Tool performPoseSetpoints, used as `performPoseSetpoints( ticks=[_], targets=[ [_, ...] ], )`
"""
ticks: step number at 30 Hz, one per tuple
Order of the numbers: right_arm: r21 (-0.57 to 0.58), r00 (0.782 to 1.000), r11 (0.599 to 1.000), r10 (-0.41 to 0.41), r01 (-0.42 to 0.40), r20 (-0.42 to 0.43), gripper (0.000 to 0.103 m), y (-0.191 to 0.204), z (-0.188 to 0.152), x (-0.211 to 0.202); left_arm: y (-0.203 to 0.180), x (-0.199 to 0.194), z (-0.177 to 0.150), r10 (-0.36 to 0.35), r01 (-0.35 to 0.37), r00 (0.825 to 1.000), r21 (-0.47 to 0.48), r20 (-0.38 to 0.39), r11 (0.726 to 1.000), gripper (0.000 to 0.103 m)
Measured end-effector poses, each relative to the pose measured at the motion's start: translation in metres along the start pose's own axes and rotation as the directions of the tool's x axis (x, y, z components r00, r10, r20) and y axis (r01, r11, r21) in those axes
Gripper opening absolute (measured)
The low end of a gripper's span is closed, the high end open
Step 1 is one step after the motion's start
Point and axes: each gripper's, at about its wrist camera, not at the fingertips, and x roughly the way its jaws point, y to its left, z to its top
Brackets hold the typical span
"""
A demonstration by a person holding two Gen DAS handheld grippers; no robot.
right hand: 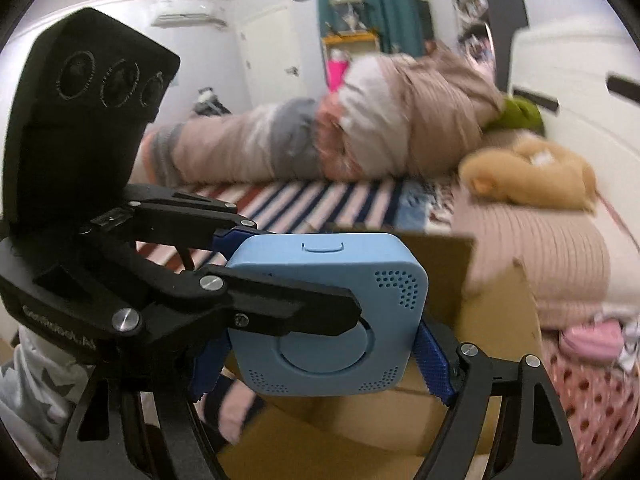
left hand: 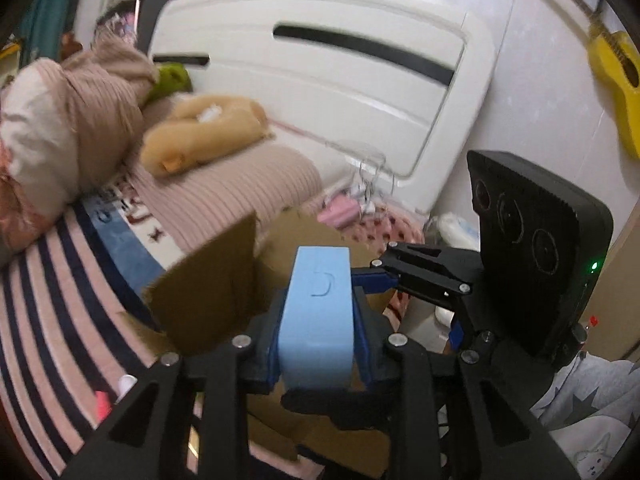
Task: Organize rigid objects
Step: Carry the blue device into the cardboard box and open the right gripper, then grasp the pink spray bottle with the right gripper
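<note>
A light blue square device [left hand: 316,320] with rounded corners and speaker holes is held above an open cardboard box [left hand: 208,288]. My left gripper [left hand: 318,340] is shut on its two flat faces. In the right wrist view the device [right hand: 332,312] sits edge-up between my right gripper's blue pads [right hand: 434,360], which stand wide on either side of it without clearly pressing it. My right gripper [right hand: 320,364] is open. The left gripper [right hand: 280,292] clamps the device from the left there. The box [right hand: 492,320] lies below and behind it.
A bed with a striped cover [left hand: 60,280], a pink ribbed pillow [left hand: 240,188], a tan plush toy [left hand: 200,132] and bundled bedding [left hand: 80,120] is behind. A white headboard [left hand: 320,80] stands beyond. A yellow ukulele [left hand: 616,80] hangs on the wall at right.
</note>
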Motion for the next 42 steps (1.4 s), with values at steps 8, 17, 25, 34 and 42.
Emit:
performPoseSetpoints(
  ticks=[8,17,25,34,42],
  targets=[
    [0.009,0.986,0.997,-0.07,0.072,-0.151,0.078,-0.026,-0.02,0.029,0.006,0.044,-0.006,0.02,-0.021,0.992,-0.007,-0.122,1.0,0.033],
    [-0.017,0.976,0.991,-0.134,0.133,-0.172,0.088,-0.022,-0.022,0.028,0.021,0.014,-0.005,0.091,-0.093,0.994,-0.043,-0.052,0.995,0.054],
    [-0.112,0.986,0.983,-0.155,0.148,-0.055,0.094,0.027,0.0,0.008,0.046,-0.085,-0.029,0.298,-0.284,0.949,-0.135,0.103,0.949,0.073],
    [-0.141,0.992,0.985,0.092,-0.103,-0.085,0.094,0.121,0.029,0.042,0.104,-0.169,-0.109,0.521,-0.474,0.844,-0.277,0.128,0.836,0.078],
    [-0.039,0.954,0.99,0.121,-0.137,-0.274,0.083,0.167,0.022,0.145,0.167,-0.173,-0.185,0.563,-0.497,0.823,-0.379,0.079,0.781,0.078]
  ],
)
